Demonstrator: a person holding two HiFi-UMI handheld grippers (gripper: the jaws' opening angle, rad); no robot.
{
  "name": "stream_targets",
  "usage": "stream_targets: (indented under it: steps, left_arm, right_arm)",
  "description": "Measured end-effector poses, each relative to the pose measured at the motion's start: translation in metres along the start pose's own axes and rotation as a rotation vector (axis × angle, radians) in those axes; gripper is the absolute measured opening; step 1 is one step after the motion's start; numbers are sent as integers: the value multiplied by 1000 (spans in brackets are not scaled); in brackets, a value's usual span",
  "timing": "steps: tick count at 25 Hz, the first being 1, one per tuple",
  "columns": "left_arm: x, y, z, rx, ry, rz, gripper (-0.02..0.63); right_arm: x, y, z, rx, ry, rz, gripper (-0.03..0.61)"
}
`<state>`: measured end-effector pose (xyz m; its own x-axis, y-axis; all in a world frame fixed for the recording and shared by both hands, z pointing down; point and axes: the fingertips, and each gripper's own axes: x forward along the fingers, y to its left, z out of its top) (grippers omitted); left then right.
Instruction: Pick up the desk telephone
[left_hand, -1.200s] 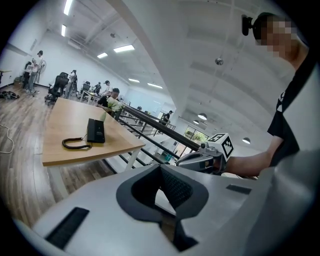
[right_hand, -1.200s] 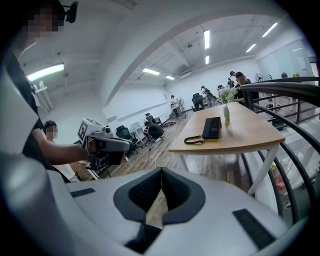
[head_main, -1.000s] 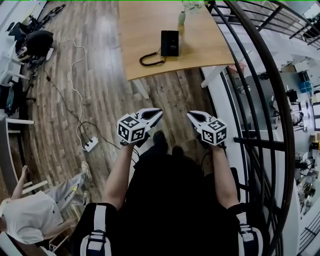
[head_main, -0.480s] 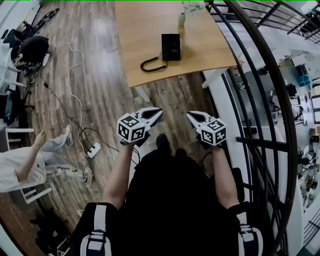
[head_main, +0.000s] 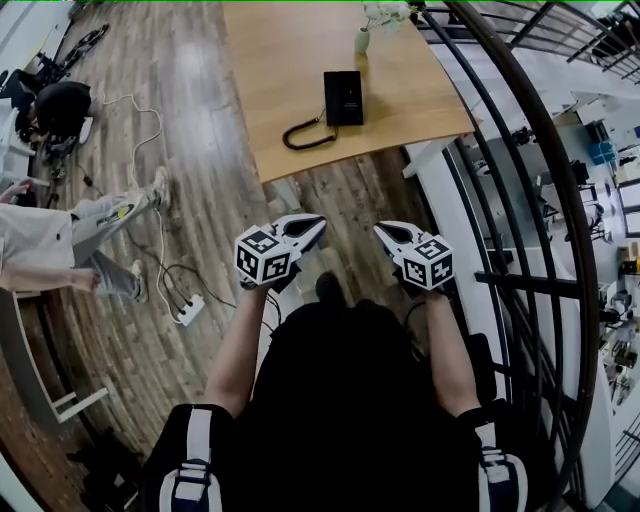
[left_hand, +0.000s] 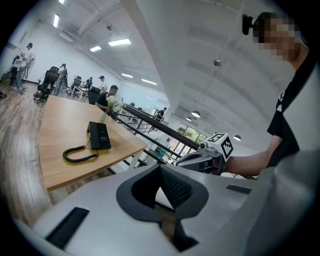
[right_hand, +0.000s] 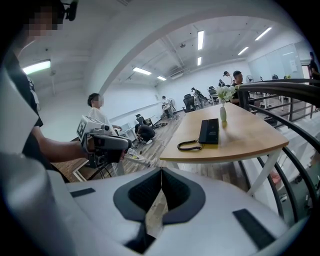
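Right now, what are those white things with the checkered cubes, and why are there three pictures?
Those are two hand-held grippers, like big tongs. Someone carries one in each hand: the left gripper and the right gripper. The patterned cubes are part of them. One picture comes from a camera on that person's head, looking down. The other two come from cameras riding on each gripper, looking along its jaws. On the wooden table lies a black desk telephone with its curly cord, and a small vase of flowers stands behind it. Both grippers are shut and hold nothing. The table is a little way ahead of them.
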<state>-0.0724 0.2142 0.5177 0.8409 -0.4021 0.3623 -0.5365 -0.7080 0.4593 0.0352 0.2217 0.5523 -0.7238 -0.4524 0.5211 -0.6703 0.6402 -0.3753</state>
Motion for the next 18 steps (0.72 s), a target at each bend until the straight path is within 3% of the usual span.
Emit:
stream_targets:
  steps: [18]
  left_arm:
    - [4, 14, 4, -2, -3, -19, 21]
  right_arm:
    - [5, -7, -3, 1, 11, -39, 23]
